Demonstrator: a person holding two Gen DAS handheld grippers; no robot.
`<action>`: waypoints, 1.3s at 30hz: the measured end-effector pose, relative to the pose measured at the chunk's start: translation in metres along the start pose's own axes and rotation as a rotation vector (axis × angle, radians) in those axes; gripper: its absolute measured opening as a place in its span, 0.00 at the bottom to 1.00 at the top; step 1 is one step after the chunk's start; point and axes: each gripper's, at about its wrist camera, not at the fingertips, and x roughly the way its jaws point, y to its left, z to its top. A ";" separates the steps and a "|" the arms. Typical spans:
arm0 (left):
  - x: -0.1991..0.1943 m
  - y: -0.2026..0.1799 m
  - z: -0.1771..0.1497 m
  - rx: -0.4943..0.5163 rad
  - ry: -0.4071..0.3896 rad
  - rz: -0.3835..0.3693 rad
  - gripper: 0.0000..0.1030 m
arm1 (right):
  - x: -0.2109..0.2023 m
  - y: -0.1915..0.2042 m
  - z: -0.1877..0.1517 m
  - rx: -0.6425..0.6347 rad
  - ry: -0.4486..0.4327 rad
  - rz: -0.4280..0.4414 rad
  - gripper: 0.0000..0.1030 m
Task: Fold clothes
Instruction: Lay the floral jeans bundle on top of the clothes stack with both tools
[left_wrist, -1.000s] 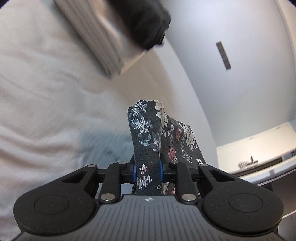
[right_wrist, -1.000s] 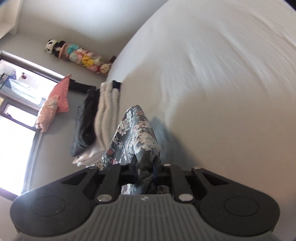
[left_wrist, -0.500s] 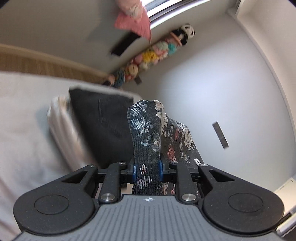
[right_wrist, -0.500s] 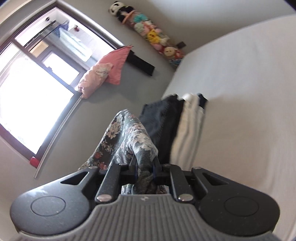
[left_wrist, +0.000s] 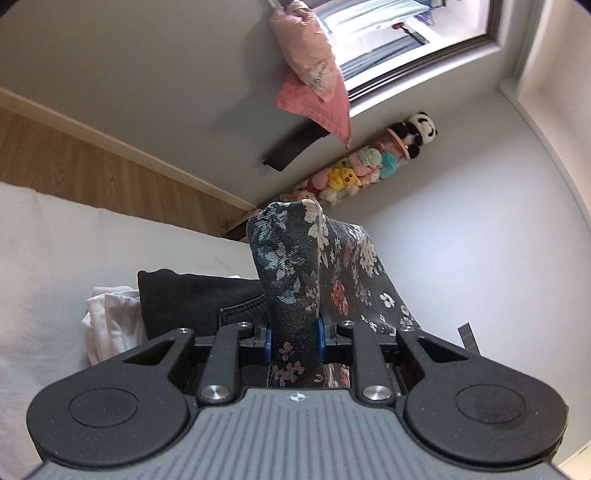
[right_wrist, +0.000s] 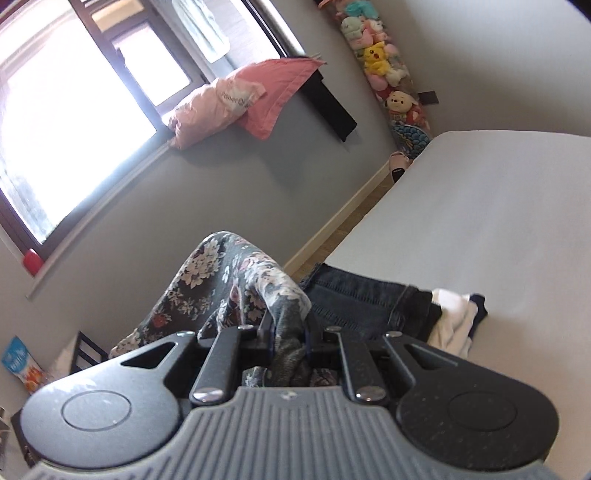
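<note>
Left gripper (left_wrist: 293, 341): jaws nearly closed, blue pads pinching a fold of the floral garment (left_wrist: 295, 280); cloth stands up between the fingers, then drapes away to the right.
Right gripper (right_wrist: 290, 338): jaws nearly closed, clamped on a bunched part of the same floral garment (right_wrist: 229, 284); the rest trails off to the left.
Floral garment: dark grey with a white and pink flower print, held off the bed (right_wrist: 498, 229) by both grippers.
Stack on bed: dark jeans (right_wrist: 362, 299) lying on white folded clothes (right_wrist: 454, 317), near the bed edge, just beyond the grippers.
Background: pink pillows (right_wrist: 236, 103) on the window sill; a column of plush toys (left_wrist: 362, 170) against the wall; wood floor (left_wrist: 92, 166) beside the bed.
</note>
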 end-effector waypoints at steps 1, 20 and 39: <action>0.006 0.002 -0.001 -0.011 0.000 0.006 0.23 | 0.010 -0.001 0.004 -0.020 0.010 -0.011 0.15; 0.041 0.032 -0.016 0.010 0.015 0.106 0.23 | 0.050 -0.050 0.008 0.001 -0.081 -0.154 0.65; 0.033 0.046 0.014 0.053 0.036 0.103 0.46 | 0.046 -0.086 -0.059 0.319 -0.163 -0.109 0.17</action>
